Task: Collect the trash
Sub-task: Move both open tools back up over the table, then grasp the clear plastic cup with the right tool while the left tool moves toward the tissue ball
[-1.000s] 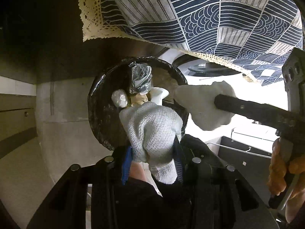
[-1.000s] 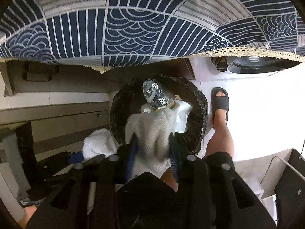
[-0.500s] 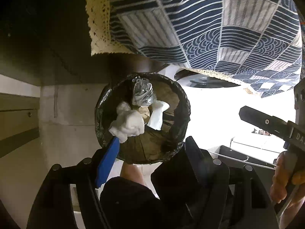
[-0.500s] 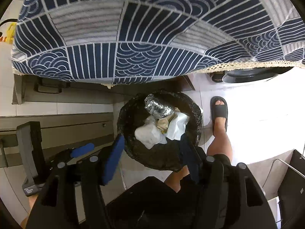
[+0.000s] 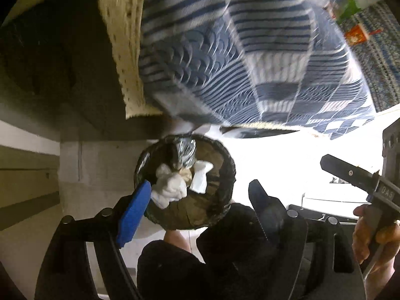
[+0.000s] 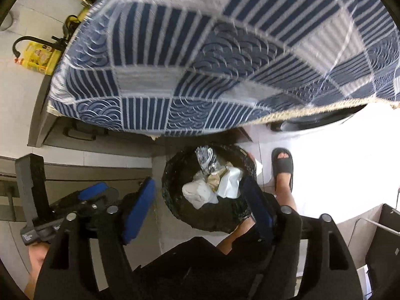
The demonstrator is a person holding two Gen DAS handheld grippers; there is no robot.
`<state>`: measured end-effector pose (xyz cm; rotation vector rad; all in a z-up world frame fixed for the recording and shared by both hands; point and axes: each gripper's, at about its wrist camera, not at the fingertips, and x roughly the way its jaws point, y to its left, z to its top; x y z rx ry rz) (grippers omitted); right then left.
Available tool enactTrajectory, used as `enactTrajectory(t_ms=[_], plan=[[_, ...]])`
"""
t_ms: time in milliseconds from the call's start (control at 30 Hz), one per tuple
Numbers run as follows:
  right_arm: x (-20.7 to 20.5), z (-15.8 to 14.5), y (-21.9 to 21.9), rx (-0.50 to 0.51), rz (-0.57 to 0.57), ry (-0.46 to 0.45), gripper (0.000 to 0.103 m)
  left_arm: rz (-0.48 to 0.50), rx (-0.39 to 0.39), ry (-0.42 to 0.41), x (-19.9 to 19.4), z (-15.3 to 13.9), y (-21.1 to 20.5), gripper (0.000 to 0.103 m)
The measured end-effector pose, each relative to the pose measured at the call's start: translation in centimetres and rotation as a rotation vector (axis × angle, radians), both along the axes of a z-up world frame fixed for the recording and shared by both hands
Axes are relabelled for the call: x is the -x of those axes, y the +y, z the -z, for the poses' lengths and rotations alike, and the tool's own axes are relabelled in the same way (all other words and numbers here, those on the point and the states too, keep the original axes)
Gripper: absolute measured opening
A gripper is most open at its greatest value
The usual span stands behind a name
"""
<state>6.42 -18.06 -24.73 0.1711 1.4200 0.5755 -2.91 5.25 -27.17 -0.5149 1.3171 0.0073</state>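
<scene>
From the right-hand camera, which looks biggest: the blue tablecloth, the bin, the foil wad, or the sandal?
1. Blue tablecloth, largest by far, though it hangs nearer the lens.
2. Bin.
3. Sandal and foil wad look similar; I can't rank them.

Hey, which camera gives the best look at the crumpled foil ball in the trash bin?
The right wrist view: the foil ball sits sharp and well lit at the far rim of the bin, above the white tissues. The left wrist view shows the same ball, but blurred and partly shadowed under the tablecloth edge.
</scene>
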Motion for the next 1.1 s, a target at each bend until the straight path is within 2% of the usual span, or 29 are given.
enactTrajectory(t_ms=[67,200,233,267,367,433,500,833,1100], plan=[[0.1,-1.5,-0.2,-0.001,-0.004,-0.035,0.077,-0.003,-0.020,-0.027,-0.2,-1.6,0.2,0.083],[0.0,-5.1,-0.3,-0.007,-0.009,-0.113,0.078,-0.016,-0.022,-0.097,-0.4,-4.7,1.1,0.084],[0.0,-5.9,-0.3,-0.005,-0.010,-0.134,0.081,-0.014,-0.026,-0.111,-0.5,-5.3,1.3,0.084],[0.1,-6.9,-0.3,-0.005,-0.010,-0.164,0.088,-0.009,-0.035,-0.128,-0.6,-6.2,1.4,0.085],[0.3,-9.5,-0.1,-0.009,-0.011,-0.243,0.090,-0.001,-0.048,-0.170,-0.9,-8.1,1.7,0.096],[0.3,-11.1,-0.1,-0.007,-0.010,-0.291,0.094,0.004,-0.081,-0.203,-1.2,-9.5,2.0,0.096],[0.4,-12.8,0.0,-0.009,-0.004,-0.345,0.098,-0.001,-0.082,-0.236,-1.5,-10.9,2.6,0.096],[0.1,-17.5,0.4,-0.011,0.000,-0.465,0.098,0.014,-0.143,-0.361,-3.0,-16.3,3.2,0.096],[-3.3,-19.1,1.1,-0.018,-0.040,-0.502,0.098,-0.022,-0.164,-0.405,-5.4,-18.5,3.8,0.096]])
